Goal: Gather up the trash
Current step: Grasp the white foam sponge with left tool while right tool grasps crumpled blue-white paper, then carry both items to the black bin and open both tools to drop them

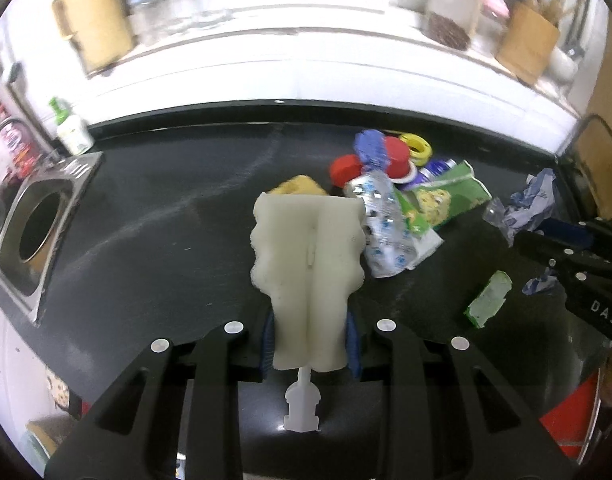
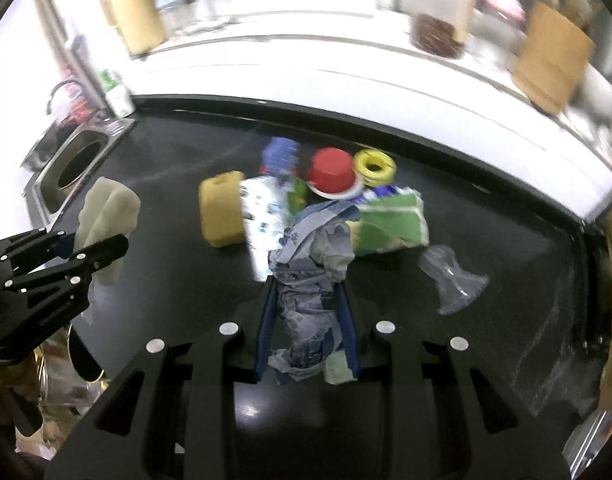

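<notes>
From the left wrist, the left gripper (image 1: pixel 310 344) is seen pinched on a pale foam-like piece (image 1: pixel 307 256), which stands up between the blue pads. The step in hand is judged to be the carrying of held trash to the round bin opening (image 1: pixel 36 228) set in a steel frame at the left edge of the dark counter (image 1: pixel 166 216). It is done well if the pinch is kept firm, the piece is held clear of the counter, and release is made only once it hangs over the hole. The opening lies well apart from the gripper, toward the counter's left edge. A heap of wrappers and caps (image 1: pixel 393 184) is left near the back edge, and a green scrap (image 1: pixel 489 300) toward the right edge.

From the right wrist, the right gripper (image 2: pixel 309 328) is seen pressed on a crumpled blue-grey wrapper (image 2: pixel 309 280), which bulges above the pads. The bin opening (image 2: pixel 76 166) appears at the far left corner, beyond the left gripper (image 2: pixel 72 246). A yellow sponge (image 2: pixel 220 210) and a clear plastic piece (image 2: pixel 451 276) lie untouched on the counter.
</notes>
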The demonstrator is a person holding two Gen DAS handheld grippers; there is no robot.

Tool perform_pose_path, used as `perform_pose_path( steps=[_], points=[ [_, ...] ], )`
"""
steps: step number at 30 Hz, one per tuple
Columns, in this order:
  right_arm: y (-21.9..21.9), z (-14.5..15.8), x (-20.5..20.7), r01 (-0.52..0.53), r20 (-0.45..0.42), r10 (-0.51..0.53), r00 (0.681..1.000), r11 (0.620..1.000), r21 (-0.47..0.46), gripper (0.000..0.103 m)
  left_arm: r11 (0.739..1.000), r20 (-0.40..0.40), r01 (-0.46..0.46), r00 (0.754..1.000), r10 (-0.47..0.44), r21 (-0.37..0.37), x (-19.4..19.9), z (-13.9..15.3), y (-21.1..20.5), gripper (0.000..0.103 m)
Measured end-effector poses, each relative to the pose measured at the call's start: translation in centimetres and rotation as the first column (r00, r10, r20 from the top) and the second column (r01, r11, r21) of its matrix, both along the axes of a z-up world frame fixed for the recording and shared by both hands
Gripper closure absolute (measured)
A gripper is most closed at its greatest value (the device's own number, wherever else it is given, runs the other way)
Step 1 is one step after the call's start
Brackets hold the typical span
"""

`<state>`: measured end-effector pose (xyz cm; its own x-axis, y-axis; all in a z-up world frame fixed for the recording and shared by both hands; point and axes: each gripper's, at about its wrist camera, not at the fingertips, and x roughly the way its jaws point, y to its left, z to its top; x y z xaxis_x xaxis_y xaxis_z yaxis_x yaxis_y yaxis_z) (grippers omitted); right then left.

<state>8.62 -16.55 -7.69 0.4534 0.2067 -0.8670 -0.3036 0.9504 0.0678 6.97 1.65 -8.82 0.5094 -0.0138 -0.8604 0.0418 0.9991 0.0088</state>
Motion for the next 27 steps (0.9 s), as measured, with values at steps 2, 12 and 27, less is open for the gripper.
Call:
perform_pose_path(
  steps=[2,12,27],
  points=[
    [2.1,0.5,-0.2,-0.043,0.006,0.043,0.999,0.999,0.009,0.073,0.999,0.012,-0.036,0.999,0.036,0.004,-1.0,0.8,1.8,0.076],
    [18.3,1.4,-3.1,-0.37,0.008,0.37,0.929,0.928,0.048,0.073,0.929,0.024,-0.369,0.929,0.369,0.021,-10.5,2.5,15.9,0.076],
    [47.7,-2.4,-18.6,-0.827,-0.074,0.838,0.541,0.546,0.136,0.073,0.603,-0.059,-0.797,0.601,0.797,0.027,-31.0,-3.2,34.8,0.076]
  ],
)
